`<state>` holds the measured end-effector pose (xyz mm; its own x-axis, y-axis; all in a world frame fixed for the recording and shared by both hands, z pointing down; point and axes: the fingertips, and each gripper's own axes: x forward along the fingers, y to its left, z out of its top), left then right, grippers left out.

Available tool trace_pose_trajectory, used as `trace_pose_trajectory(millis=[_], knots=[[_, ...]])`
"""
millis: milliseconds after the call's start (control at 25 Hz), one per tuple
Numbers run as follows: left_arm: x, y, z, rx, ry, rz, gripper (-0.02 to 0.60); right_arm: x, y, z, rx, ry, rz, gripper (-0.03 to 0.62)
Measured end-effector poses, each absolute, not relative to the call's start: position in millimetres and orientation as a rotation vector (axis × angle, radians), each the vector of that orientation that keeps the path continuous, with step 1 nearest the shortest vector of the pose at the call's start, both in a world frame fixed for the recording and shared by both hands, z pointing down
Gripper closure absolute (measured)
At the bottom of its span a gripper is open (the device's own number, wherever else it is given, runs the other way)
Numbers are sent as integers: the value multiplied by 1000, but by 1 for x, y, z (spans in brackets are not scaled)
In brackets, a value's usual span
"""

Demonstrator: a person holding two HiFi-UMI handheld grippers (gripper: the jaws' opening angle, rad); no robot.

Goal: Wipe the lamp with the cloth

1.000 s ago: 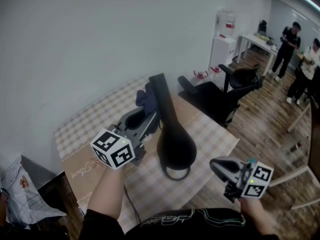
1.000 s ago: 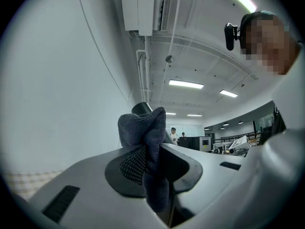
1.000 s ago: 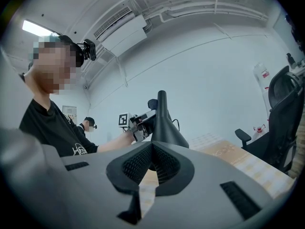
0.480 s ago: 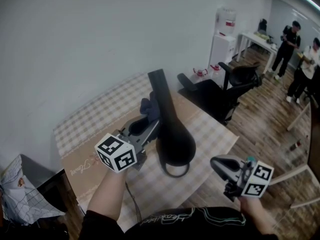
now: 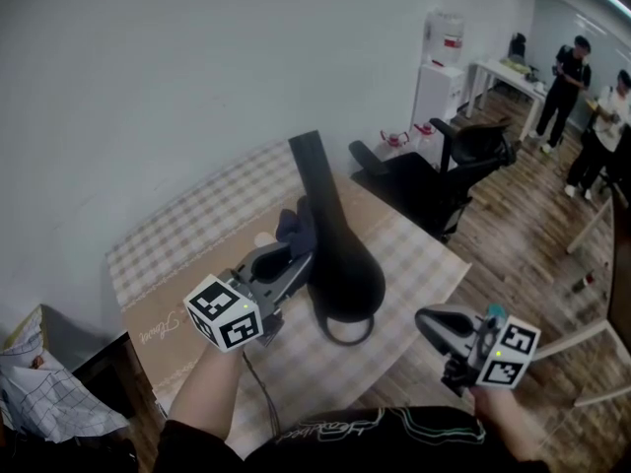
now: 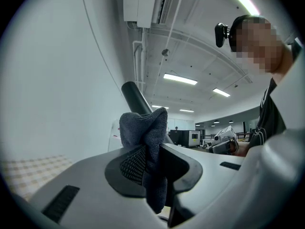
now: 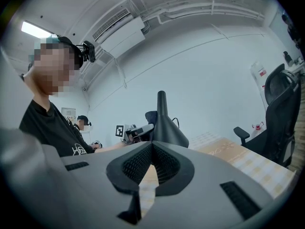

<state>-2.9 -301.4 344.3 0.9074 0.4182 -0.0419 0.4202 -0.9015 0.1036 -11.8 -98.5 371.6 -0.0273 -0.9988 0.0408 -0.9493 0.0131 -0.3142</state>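
While the right gripper (image 7: 152,148) hangs well apart from the work, fingers pressed together on nothing, the left gripper (image 5: 292,256) pinches the cloth (image 6: 145,142), which bulges beyond its fingertips. Just past those fingertips the cloth appears to touch the lamp (image 5: 335,254) low on its neck, above the flared base standing on the table (image 5: 187,230). Judgement: wiping is under way. The upper neck and base appear outstanding, though no cleaned area is distinguishable.

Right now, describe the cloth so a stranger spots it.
Find the checked table by the white wall, then the black lamp on it. The cloth is the crumpled bluish wad at the lamp's neck; unlike anything nearby, the left claw pinches it.
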Motion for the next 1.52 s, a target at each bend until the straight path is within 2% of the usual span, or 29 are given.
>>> trace_pose_trajectory(millis=[920, 1240, 1520], knots=[[-68, -273, 444, 2973, 644, 287, 515, -33, -122, 391, -1986, 2182, -468, 583], [-94, -281, 429, 2980, 518, 286, 515, -35, -118, 389, -1931, 2199, -461, 583], [-91, -293, 384, 3068, 331, 243, 515, -16, -117, 369, -1841, 2263, -415, 583]])
